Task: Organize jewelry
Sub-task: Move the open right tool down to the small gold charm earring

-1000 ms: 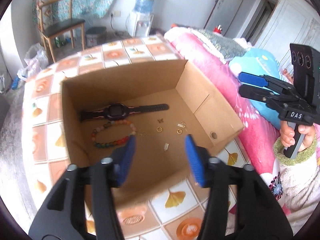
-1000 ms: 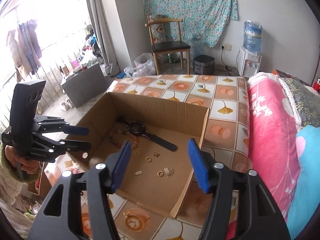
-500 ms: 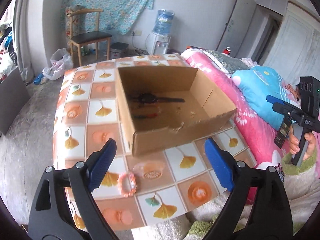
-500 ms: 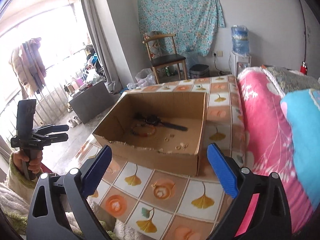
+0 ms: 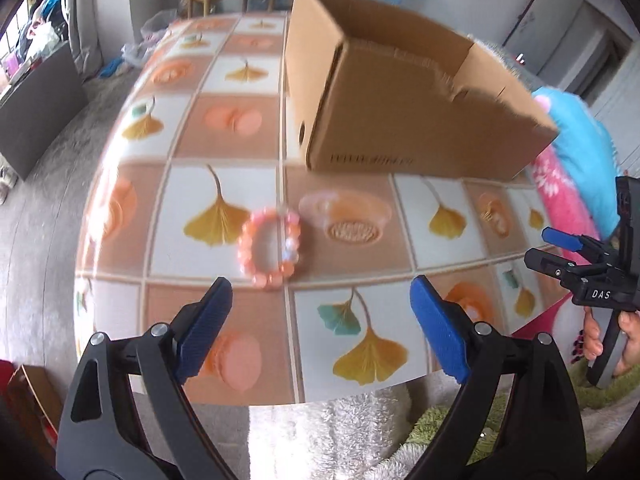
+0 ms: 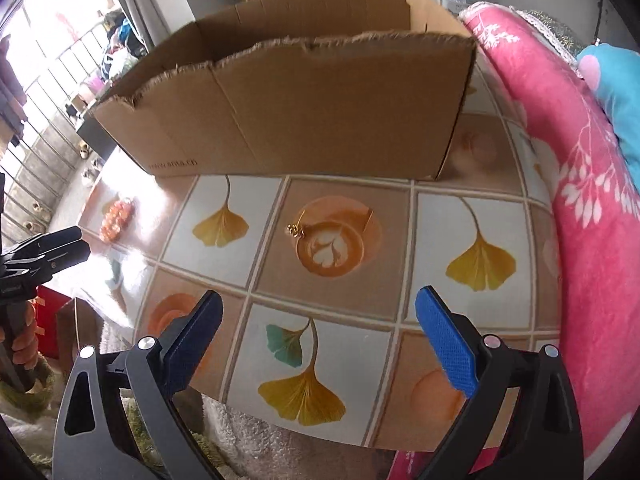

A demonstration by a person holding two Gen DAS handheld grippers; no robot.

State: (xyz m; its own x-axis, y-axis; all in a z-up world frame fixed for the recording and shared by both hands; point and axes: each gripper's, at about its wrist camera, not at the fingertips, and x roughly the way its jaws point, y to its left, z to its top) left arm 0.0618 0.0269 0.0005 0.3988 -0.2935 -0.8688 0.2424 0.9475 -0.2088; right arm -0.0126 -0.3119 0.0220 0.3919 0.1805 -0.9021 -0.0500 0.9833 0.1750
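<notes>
Two pieces lie outside the cardboard box (image 5: 400, 92): a pink bead bracelet (image 5: 271, 246) and a small gold trinket (image 6: 296, 231), both on the counter (image 6: 472, 216) before it. The left gripper (image 5: 320, 328) and right gripper (image 6: 320, 332) gape wide, empty.

Tiled ginkgo-print table (image 5: 224, 152), cardboard box (image 5: 404, 120) on it, pink bead bracelet (image 5: 270, 248) (blurred), small gold trinket (image 6: 297, 231)

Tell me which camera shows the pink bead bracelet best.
The left wrist view: the pink bead bracelet lies whole, just ahead of the open left gripper. The right wrist view shows it small and foreshortened near the table's far-left edge.
</notes>
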